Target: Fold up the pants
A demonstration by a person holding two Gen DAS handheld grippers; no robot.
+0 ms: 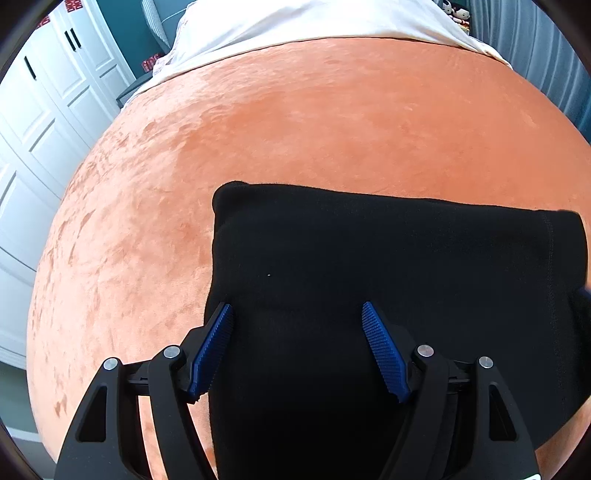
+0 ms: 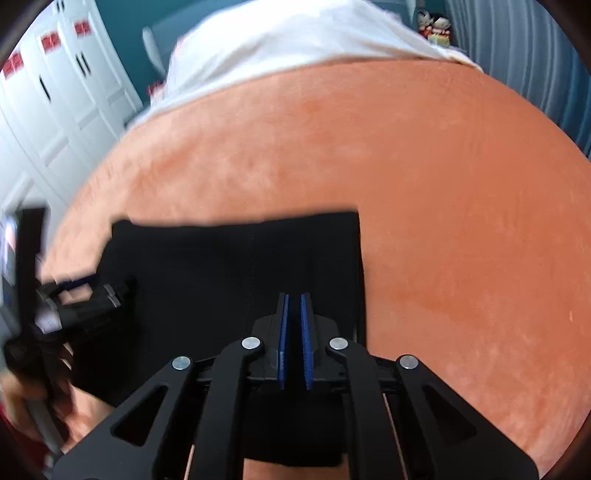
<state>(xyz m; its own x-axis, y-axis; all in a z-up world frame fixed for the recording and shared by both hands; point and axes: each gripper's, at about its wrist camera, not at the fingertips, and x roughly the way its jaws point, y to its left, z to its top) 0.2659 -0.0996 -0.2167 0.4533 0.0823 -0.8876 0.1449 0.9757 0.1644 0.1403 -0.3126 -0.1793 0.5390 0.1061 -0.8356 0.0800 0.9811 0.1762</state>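
The black pants [image 1: 369, 258] lie folded into a squarish block on the orange blanket [image 1: 295, 110] that covers the bed, toward its near edge. The cloth is so dark that seams and layers barely show; I cannot count the folds, and the near edge of the block is cut off behind both tools.

The left gripper [image 1: 297, 310] hangs over the left part of the pants with its blue pads spread wide and nothing pinched between them. Whether the tips touch the cloth I cannot say.

The right gripper [image 2: 294, 299] sits over the right side of the block with its pads drawn nearly together, a thin slit between them. I see no fabric caught in that slit, though black on black hides a lot.

From the right camera the left gripper is a blurred shape at the left edge. A white sheet [image 1: 295, 22] lies beyond the blanket, and white closet doors [image 1: 55, 92] stand to the left.
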